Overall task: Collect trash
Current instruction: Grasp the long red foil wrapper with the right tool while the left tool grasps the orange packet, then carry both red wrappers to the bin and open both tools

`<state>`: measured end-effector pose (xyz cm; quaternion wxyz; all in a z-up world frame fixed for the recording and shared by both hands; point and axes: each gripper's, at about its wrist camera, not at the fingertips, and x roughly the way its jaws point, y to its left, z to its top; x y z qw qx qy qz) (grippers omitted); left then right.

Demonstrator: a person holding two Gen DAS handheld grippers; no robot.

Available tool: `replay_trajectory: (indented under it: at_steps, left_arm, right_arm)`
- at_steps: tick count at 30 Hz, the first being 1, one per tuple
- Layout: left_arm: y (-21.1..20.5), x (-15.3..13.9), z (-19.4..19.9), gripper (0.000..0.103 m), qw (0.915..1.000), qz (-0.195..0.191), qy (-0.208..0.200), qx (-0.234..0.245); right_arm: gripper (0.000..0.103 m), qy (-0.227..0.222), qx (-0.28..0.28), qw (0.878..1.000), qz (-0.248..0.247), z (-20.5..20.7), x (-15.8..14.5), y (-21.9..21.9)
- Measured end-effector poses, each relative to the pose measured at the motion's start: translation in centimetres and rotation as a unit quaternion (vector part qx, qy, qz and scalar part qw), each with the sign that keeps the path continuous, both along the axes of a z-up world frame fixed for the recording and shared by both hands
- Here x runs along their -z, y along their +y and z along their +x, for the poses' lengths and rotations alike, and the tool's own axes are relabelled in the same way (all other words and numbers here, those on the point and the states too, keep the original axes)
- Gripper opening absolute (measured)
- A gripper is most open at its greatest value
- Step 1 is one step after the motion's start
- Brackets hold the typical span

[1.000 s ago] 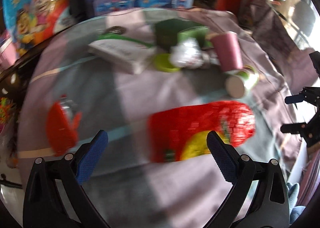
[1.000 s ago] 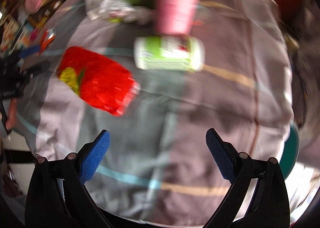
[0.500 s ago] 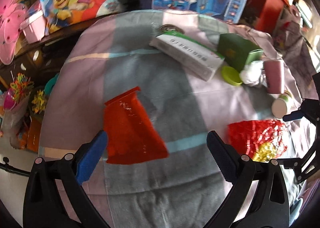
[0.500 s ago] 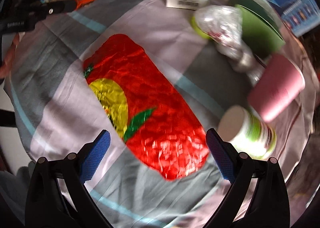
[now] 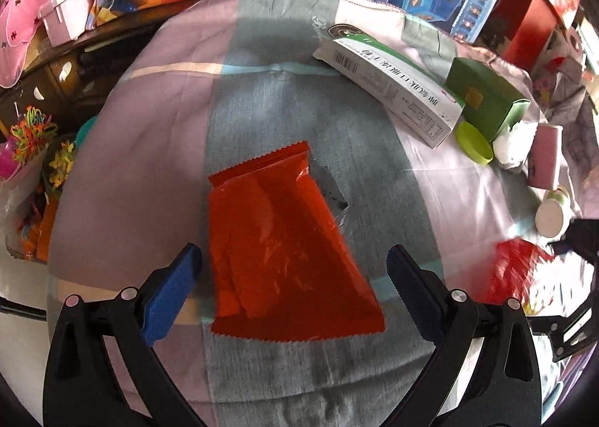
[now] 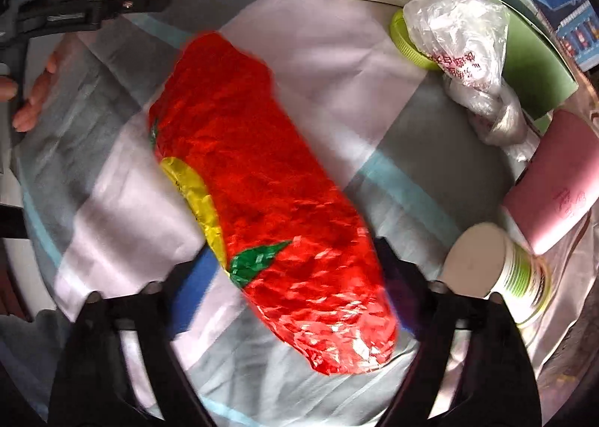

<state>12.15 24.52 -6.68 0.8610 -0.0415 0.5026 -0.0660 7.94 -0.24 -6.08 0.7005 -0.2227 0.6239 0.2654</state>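
Note:
A flat orange-red wrapper [image 5: 280, 240] lies on the striped cloth. My left gripper [image 5: 292, 255] hangs open just over its near end, one pad on each side and neither touching. A puffy red foil bag [image 6: 284, 183] with a yellow and green print lies further right. My right gripper [image 6: 295, 266] points straight down over it. Its jaws are closing, and the blue pads [image 6: 202, 273] meet the bag's two sides at its near end. The bag covers the pad tips. In the left wrist view the red foil bag [image 5: 516, 270] is blurred at the right edge.
A white carton [image 5: 389, 90], a green box [image 5: 486, 97], a green lid [image 5: 473, 142], a crumpled plastic bag [image 6: 456, 37], a pink cup [image 6: 558, 195] and a green-and-white can [image 6: 501, 277] crowd the far right. Toy boxes line the back. A hand [image 6: 33, 97] shows at left.
The left gripper swung left from the foil bag to over the orange wrapper. The right gripper moved from the can to over the foil bag, and its jaws have narrowed onto it.

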Motion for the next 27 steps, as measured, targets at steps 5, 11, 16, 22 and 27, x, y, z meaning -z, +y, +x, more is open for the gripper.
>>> replay_trajectory:
  at_steps: [5, 11, 16, 22, 27]
  left_arm:
    - [-0.3, -0.2, 0.2, 0.074, 1.0000, -0.007, -0.001, -0.003]
    - [-0.7, -0.8, -0.3, 0.036, 0.9998, -0.004, -0.011, -0.014]
    - [-1.5, -1.7, -1.7, 0.027, 0.9996, 0.000, -0.020, -0.018]
    - [-4.8, -3.7, -4.0, 0.027, 0.9992, -0.004, -0.036, 0.015]
    - [-9.2, -6.0, -6.1, 0.027, 0.9968, -0.021, -0.050, 0.059]
  right_arm:
    - [0.031, 0.006, 0.018, 1.000, 0.017, -0.9, -0.9, -0.4]
    - [0.023, -0.007, 0.062, 0.997, 0.041, -1.5, -2.1, -2.2]
    - [0.023, -0.016, 0.086, 0.994, 0.061, -2.3, -3.5, -4.9]
    - [0.022, -0.033, 0.122, 0.989, 0.081, -3.8, -4.2, -8.6]
    - [0.022, -0.052, 0.156, 0.982, 0.091, -6.3, -6.0, -13.4]
